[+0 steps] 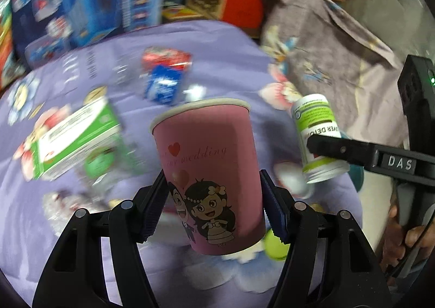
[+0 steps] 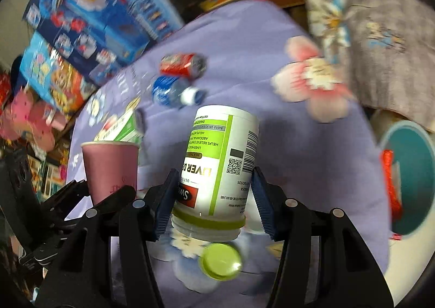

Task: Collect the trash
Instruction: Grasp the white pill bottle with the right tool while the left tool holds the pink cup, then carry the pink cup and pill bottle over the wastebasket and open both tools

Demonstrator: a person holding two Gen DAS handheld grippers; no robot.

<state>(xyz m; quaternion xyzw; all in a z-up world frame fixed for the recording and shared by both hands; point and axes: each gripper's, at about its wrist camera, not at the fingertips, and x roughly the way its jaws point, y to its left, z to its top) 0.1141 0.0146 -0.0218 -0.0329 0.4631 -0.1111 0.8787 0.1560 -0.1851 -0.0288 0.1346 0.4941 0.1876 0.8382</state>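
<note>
step: carry to bin. left gripper (image 1: 214, 203) clamps the pink paper wedding cup (image 1: 209, 172); right gripper (image 2: 210, 196) grasps the white green-labelled pill bottle (image 2: 217, 161), inverted and capless. teal round bin (image 2: 413, 177) at 3 o'clock, probably the target. next: swing both over its rim, then let go.

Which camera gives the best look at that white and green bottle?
The right wrist view. The supplement bottle fills its centre, clamped between the right gripper, with label, barcode and open threaded neck readable. The left wrist view shows the bottle only small at the right edge, partly covered by a gripper finger.
</note>
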